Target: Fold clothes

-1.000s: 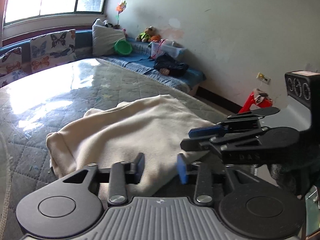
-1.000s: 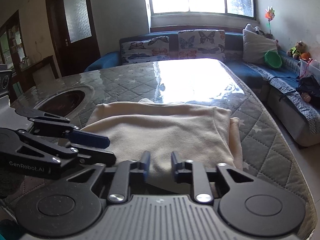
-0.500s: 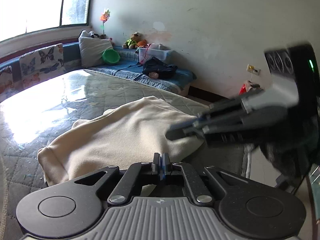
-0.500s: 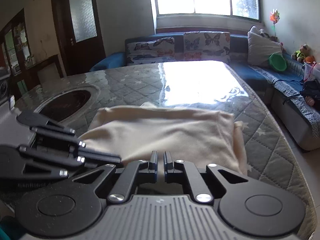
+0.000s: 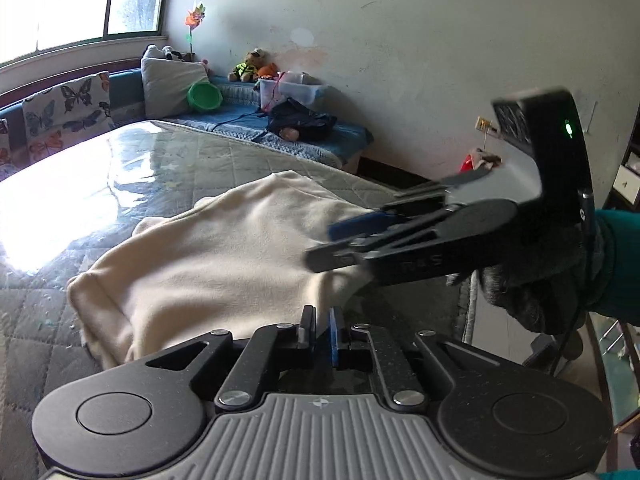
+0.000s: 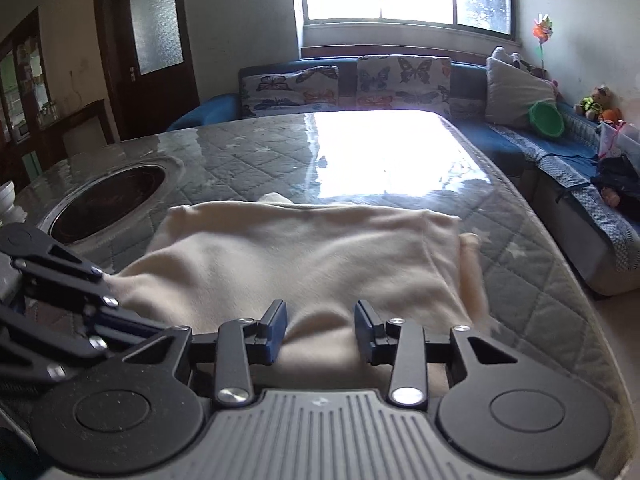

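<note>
A cream garment lies partly folded on the quilted grey table top; it also shows in the right wrist view. My left gripper is shut on the garment's near edge and lifts it a little. My right gripper is open over the near edge of the garment; the cloth lies between its fingers. In the left wrist view the right gripper appears blurred at the right, above the cloth. In the right wrist view the left gripper shows at the left, on the cloth's corner.
A round dark recess sits in the table at the left. A blue sofa with butterfly cushions, a green bowl and toys runs along the far and right sides. The table edge drops off at the right.
My left gripper shut on the garment's edge and stays shut. My right gripper shut half a second ago and has now opened. Both grippers rose slightly with the cloth.
</note>
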Demonstrator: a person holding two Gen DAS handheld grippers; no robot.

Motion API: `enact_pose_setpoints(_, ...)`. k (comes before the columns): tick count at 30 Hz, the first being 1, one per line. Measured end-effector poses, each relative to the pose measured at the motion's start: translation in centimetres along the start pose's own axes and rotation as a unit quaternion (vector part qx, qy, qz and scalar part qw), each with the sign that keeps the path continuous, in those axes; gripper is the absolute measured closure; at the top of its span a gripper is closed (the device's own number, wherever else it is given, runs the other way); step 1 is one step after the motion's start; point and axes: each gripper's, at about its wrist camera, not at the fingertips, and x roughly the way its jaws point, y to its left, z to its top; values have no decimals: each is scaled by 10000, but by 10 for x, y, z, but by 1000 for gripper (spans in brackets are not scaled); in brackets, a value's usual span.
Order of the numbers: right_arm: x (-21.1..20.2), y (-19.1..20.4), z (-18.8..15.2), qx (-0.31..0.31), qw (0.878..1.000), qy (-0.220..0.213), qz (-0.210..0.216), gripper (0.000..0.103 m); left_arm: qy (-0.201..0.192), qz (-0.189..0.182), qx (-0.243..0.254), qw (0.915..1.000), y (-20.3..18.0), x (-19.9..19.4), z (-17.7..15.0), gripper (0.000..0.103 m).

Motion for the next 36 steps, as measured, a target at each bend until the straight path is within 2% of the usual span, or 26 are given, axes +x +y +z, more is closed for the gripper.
enact_pose_setpoints(4,-10,-8,-8,2,9997,57,-227,64,-208,388,-318,9985,14,-9,3,95)
enact_pose_setpoints(7,-16,-10,-5,16,9997,3,-248,64,-86,642,-584,9962,27,-5,6,95)
enact_pose_setpoints(11,-13,-10,17,20,9993,-240,-284,61,105,596,-493,9969,27,-3,-1,93)
enact_pose_setpoints(14,4,-9,22,31,9997,-180,-182,60,148,577,-366,9976,22,-5,-7,92)
enact_pose_setpoints(17,16,-1,19,-144,9999,-9,-34,59,169,598,-318,9976,20,-6,-7,92)
enact_pose_setpoints(20,13,4,7,-353,9993,120,-62,57,172,630,-349,9973,21,-7,-6,89)
enact_pose_setpoints(23,0,3,-3,-499,9985,142,-179,50,172,620,-343,9973,23,-10,-9,86)
enact_pose_setpoints(27,-12,6,-7,-661,9972,179,-288,50,154,628,-396,9971,25,-14,-12,84)
enact_pose_setpoints(31,-15,14,3,-574,9982,-71,-134,50,150,677,-392,9968,24,-17,-12,77)
enact_pose_setpoints(36,-9,21,-6,-703,9972,241,-23,50,140,727,-381,9965,23,-20,-13,77)
